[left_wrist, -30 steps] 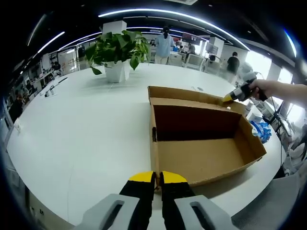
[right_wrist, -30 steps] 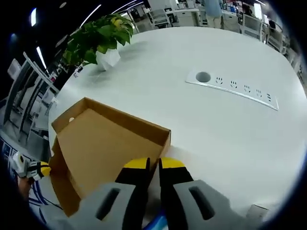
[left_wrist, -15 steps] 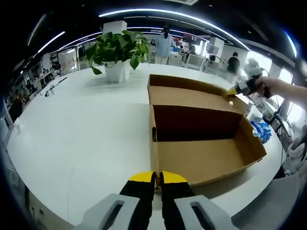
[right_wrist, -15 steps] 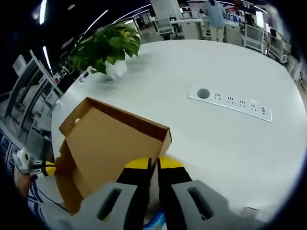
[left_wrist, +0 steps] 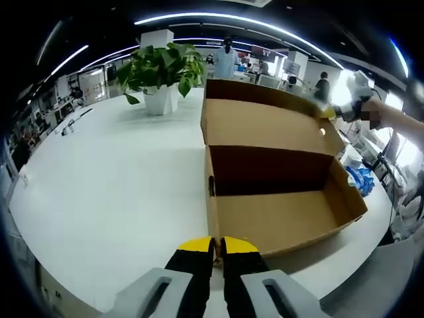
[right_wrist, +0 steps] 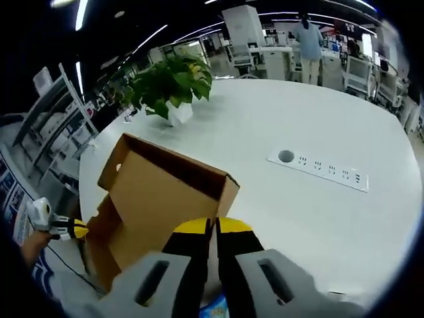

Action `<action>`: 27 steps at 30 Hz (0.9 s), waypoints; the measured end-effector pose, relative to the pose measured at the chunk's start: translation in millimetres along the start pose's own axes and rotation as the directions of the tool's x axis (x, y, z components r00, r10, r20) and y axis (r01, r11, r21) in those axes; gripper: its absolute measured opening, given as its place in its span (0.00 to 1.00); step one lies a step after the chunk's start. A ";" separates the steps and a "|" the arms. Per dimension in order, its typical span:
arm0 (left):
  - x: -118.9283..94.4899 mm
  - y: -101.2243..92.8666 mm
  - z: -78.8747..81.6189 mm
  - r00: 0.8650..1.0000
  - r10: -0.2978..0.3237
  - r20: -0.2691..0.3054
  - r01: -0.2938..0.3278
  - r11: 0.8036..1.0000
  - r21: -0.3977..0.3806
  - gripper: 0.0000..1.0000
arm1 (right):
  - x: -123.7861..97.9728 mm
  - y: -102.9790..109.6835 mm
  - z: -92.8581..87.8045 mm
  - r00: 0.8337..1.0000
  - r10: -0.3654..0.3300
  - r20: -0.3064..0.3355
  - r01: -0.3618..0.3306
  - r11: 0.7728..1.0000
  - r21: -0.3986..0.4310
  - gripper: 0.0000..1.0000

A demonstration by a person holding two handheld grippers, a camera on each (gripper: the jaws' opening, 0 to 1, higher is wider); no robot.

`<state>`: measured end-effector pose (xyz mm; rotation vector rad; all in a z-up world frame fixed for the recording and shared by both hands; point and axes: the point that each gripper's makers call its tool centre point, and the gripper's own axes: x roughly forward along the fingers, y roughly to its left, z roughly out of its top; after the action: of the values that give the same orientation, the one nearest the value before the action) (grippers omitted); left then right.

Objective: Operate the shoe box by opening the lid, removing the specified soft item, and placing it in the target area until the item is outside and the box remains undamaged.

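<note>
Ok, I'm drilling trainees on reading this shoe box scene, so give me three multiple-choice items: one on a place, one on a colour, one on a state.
1. Where does the potted plant stand?
A. inside the box
B. on the white table, beyond the box
C. on the floor

2. What colour are the left gripper tips?
A. yellow
B. red
C. green

3. How is the lid of the cardboard box?
A. shut flat
B. torn off, lying on the table
C. raised, with the right gripper at its edge

Answers: 1 B, the pot sits on the tabletop past the box's far end. 2 A, both jaw ends are yellow over black. 3 C, the lid stands up behind the open box and the gripper meets its upper corner.
</note>
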<state>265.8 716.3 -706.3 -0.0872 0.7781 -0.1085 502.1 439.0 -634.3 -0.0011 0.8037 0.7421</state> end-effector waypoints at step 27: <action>-1.6 -1.2 1.4 1.000 -0.013 0.025 0.013 1.000 0.001 0.04 | -54.8 46.0 -7.5 0.988 0.025 0.151 0.000 0.987 -0.163 0.01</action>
<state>265.6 715.4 -704.1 -0.0929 0.7530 -0.1199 444.2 438.5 -591.5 -0.0857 0.5960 0.8082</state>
